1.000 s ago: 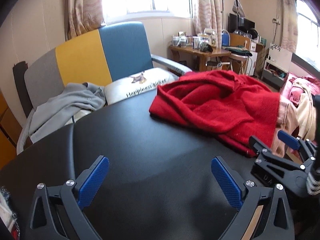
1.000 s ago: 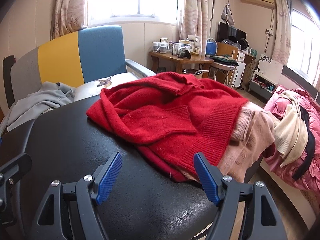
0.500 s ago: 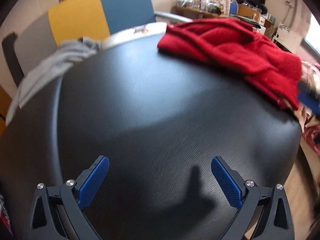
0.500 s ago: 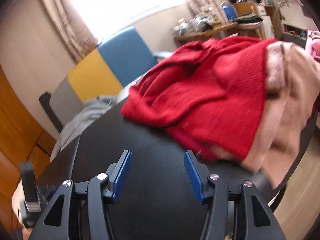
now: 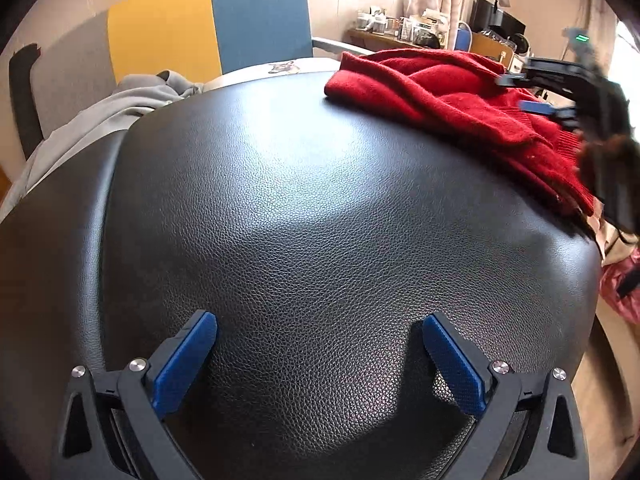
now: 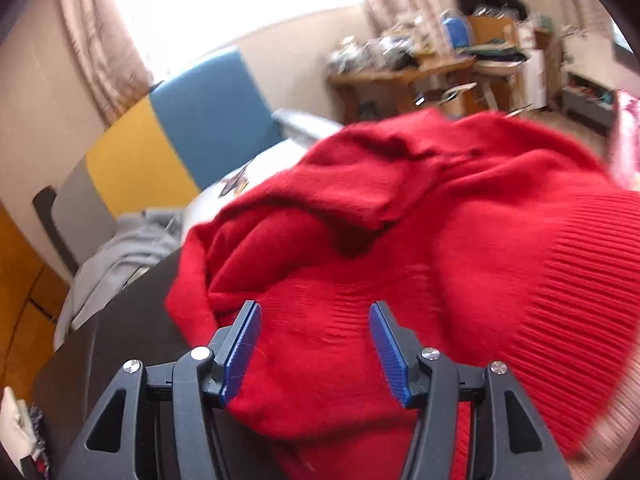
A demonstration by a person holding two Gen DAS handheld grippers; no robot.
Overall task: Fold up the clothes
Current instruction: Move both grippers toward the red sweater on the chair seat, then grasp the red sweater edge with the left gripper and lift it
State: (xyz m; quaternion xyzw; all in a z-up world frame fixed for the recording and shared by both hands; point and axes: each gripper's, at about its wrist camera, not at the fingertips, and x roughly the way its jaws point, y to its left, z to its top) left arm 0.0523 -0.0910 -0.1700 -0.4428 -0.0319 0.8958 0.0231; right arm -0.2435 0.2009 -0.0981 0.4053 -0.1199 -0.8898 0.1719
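A crumpled red knitted sweater (image 5: pixel 452 96) lies bunched on the far right part of a black leather-textured table top (image 5: pixel 304 216), its ribbed hem reaching toward the right edge. The left gripper (image 5: pixel 318 354), a black frame with blue ribbed pads, hangs low over the bare near part of that surface with its jaws spread wide and nothing between them; it is released and well apart from the sweater. The right gripper (image 6: pixel 316 344) is over the sweater itself: in its own view the red knit (image 6: pixel 420 272) fills the space beneath and between the two blue pads, which stand partly apart. The picture is blurred, and the pads do not visibly press on the cloth, so the jaws read as released around the fabric and not clenched on it. In the left wrist view the right gripper (image 5: pixel 548 92) shows as a dark blurred shape at the right edge, above the sweater. Beyond the table stands a chair with grey, yellow and blue back panels (image 5: pixel 208 36), with a grey garment (image 5: pixel 116 108) draped on its seat beside a white cushion (image 6: pixel 236 188). A cluttered wooden desk (image 5: pixel 400 36) sits far off by the curtained window.
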